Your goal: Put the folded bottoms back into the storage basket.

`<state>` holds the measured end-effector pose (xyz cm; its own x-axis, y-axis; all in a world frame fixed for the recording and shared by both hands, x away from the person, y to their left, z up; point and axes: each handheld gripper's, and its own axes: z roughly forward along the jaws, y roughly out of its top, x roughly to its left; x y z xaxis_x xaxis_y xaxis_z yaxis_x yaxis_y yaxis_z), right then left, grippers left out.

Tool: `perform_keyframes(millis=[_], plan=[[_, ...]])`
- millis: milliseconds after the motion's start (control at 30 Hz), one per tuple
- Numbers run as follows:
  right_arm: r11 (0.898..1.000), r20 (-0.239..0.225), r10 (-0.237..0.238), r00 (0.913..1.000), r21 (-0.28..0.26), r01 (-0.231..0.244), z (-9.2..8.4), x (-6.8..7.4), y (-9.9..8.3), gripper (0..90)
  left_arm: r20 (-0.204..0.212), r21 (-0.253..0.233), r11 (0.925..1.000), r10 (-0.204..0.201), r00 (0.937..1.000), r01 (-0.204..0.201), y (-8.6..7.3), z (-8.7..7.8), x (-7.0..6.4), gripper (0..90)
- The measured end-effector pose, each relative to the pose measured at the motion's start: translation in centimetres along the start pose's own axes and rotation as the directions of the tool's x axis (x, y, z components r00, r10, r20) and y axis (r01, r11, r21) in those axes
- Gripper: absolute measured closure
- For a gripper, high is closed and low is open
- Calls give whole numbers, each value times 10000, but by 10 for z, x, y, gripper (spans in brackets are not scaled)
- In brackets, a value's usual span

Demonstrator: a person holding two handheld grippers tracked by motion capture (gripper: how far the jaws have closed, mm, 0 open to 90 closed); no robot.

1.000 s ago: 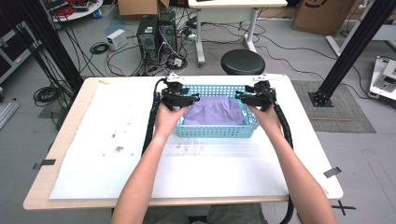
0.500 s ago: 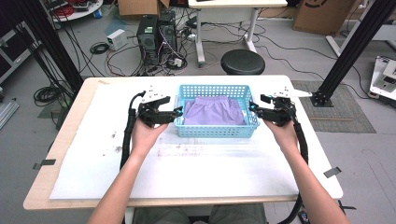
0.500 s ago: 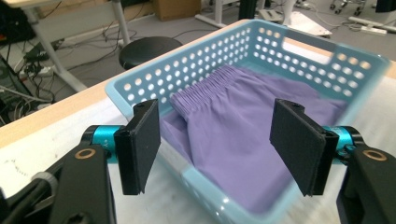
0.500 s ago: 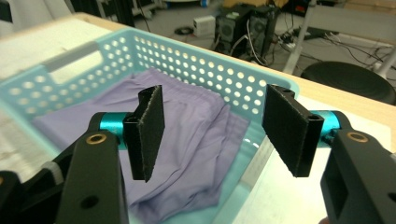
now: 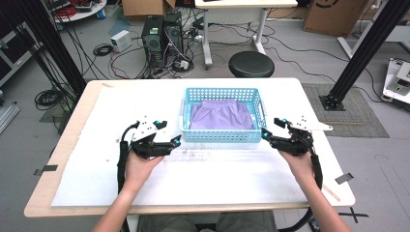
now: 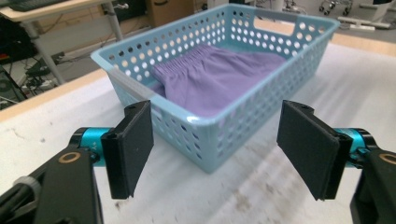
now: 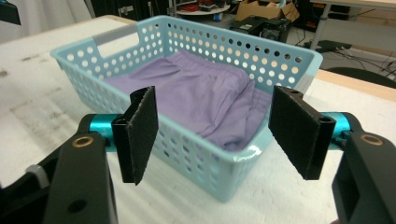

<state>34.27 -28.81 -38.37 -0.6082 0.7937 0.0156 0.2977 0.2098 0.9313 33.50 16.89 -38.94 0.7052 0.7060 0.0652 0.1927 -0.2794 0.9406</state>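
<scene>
A light blue perforated basket stands at the back middle of the white-covered table. A folded purple garment lies inside it. My left gripper sits low over the table off the basket's front left corner, apart from it, open and empty. In the left gripper view the basket and the garment lie beyond the left gripper. My right gripper stands off the front right corner, open and empty; past the right gripper lie the basket and the garment. Both grippers' jaws have just been opening with nothing between them.
A black round stool stands behind the table's far edge, with computer towers and cables on the floor. Black frame posts rise at both sides. Faint stains mark the sheet in front of the basket.
Both hands have drawn away from the basket's two ends, outward and back toward the person, and sunk a little. Both pairs of jaws have opened wider. Basket and garment have stayed put.
</scene>
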Motion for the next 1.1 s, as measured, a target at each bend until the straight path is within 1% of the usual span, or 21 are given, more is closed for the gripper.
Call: perform_keyframes(millis=[100, 133, 167, 200, 300, 333, 367, 500, 567, 633, 700, 800, 900, 1100], plan=[[10000, 188, -45, 9998, 11, 45, -2, 1, -9, 332, -90, 18, 9999, 133, 9999, -133, -8, -3, -2, 270], [10000, 206, -13, 9998, 23, 12, -2, 1, -12, 331, -92, -67, 9999, 88, 9999, -89, -11, -4, -2, 269], [10000, 248, -62, 9997, 28, 62, -2, 0, -15, 331, -123, -105, 9998, 146, 9998, -147, -14, -5, -2, 270], [10000, 269, 3, 9996, 72, -5, -3, 0, -17, 330, -143, -141, 9998, 137, 9998, -139, -16, -6, -3, 270], [9999, 318, 5, 9995, 156, -10, -3, 0, -21, 324, -258, -83, 9999, 111, 9996, -113, -20, -7, -2, 270], [9998, 318, -71, 9995, 165, 66, -2, 0, -23, 323, -268, -128, 9998, 120, 9996, -124, -22, -8, -1, 270], [9998, 341, -43, 9994, 209, 36, -3, 0, -24, 323, -243, -94, 9999, 106, 9996, -108, -22, -8, -1, 270], [9994, 438, -192, 9989, 308, 179, -2, 1, -27, 323, -316, -34, 10000, 79, 9995, -80, -25, -8, 0, 269], [9991, 541, -310, 9981, 312, 294, -1, 3, -29, 324, -345, -6, 9999, 168, 9993, -168, -25, -8, 0, 269], [9977, 688, -606, 9958, 340, 584, 0, 3, -30, 324, -373, 42, 9998, 201, 9991, -199, -25, -8, -1, 270], [9974, 678, -623, 9958, 414, 596, 1, 3, -31, 324, -473, 104, 9995, 309, 9984, -304, -25, -8, -2, 270], [9973, 717, -605, 9956, 466, 572, 2, 2, -33, 324, -503, 171, 9994, 321, 9982, -313, -25, -8, -2, 272], [9971, 762, -571, 9955, 543, 530, 2, 0, -34, 323, -459, 164, 9995, 293, 9985, -286, -26, -9, -1, 272], [9973, 809, -541, 9953, 530, 499, 1, -1, -35, 323, -435, 210, 9992, 347, 9984, -338, -26, -9, -2, 272]])
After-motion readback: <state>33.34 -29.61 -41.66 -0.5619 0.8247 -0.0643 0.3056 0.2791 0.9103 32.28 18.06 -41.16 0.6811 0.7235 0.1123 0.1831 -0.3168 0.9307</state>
